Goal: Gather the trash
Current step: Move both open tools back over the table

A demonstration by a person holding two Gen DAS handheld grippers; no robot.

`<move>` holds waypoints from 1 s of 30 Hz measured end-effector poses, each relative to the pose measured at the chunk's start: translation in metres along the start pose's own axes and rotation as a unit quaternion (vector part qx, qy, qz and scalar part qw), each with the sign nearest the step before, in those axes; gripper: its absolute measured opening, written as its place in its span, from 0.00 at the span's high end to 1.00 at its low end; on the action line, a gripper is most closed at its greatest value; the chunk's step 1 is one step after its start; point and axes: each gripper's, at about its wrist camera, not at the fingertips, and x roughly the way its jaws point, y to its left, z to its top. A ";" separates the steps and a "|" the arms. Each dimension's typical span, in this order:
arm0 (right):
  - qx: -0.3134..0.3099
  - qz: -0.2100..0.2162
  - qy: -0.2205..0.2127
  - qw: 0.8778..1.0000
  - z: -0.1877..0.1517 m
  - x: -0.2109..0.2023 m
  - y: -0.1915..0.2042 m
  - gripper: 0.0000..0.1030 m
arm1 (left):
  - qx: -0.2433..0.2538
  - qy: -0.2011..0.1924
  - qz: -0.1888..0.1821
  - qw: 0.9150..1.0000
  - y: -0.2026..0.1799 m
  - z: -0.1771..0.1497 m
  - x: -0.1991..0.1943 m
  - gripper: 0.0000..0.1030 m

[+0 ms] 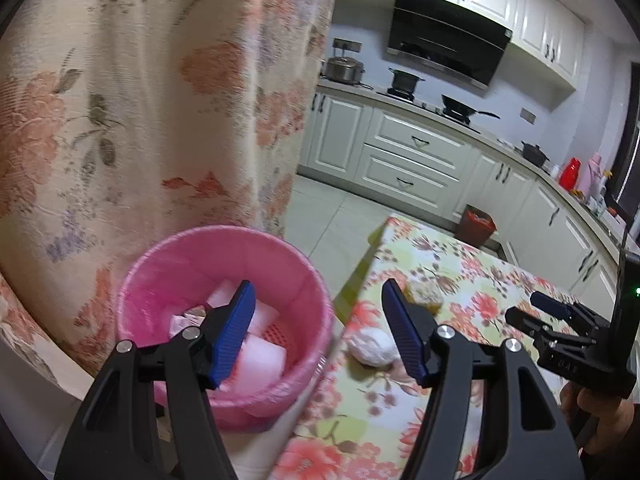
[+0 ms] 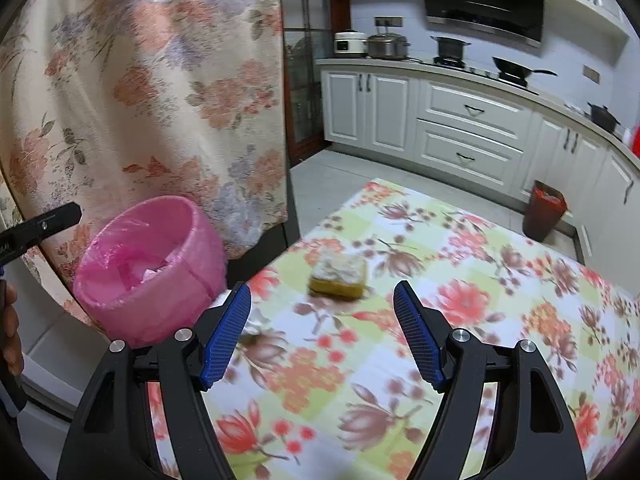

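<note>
Both grippers have their blue pads spread apart with nothing pinched between them. The left gripper (image 1: pixel 318 332) hangs over the gap between the pink trash bin (image 1: pixel 224 320) and the table edge, one finger over the bin, the other over the cloth. The right gripper (image 2: pixel 322 332) sits over the table with its jaws framing a yellow sponge-like block (image 2: pixel 338 276) with white stuff on top, lying further out on the table, not touching it.

There's also a crumpled white wad (image 1: pixel 370 346) on the table near the edge, just beside the left gripper's right finger. The bin has a pink liner and already holds some white and pink scraps.

The table (image 2: pixel 500 320) wears a floral cloth in reds and greens. Behind the bin hangs a floral curtain (image 1: pixel 140 100). It's a kitchen: white cabinets (image 2: pixel 460 128), pots on the stove, a dark range hood (image 1: pixel 448 36), and a small dark-red bin (image 2: pixel 544 210) on the tiled floor by the cabinets.
</note>
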 end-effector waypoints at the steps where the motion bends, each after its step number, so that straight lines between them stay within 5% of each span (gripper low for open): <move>1: 0.003 -0.003 0.000 1.000 -0.002 -0.002 -0.005 0.31 | 0.003 0.002 -0.002 1.000 -0.006 -0.003 0.001 0.38; 16: 0.034 -0.023 0.006 0.999 -0.032 -0.015 -0.055 0.27 | 0.047 0.037 -0.033 0.998 -0.070 -0.031 0.028 0.38; 30: 0.052 -0.029 0.021 0.998 -0.046 -0.004 -0.082 0.21 | 0.065 0.093 -0.030 0.993 -0.090 -0.060 0.085 0.39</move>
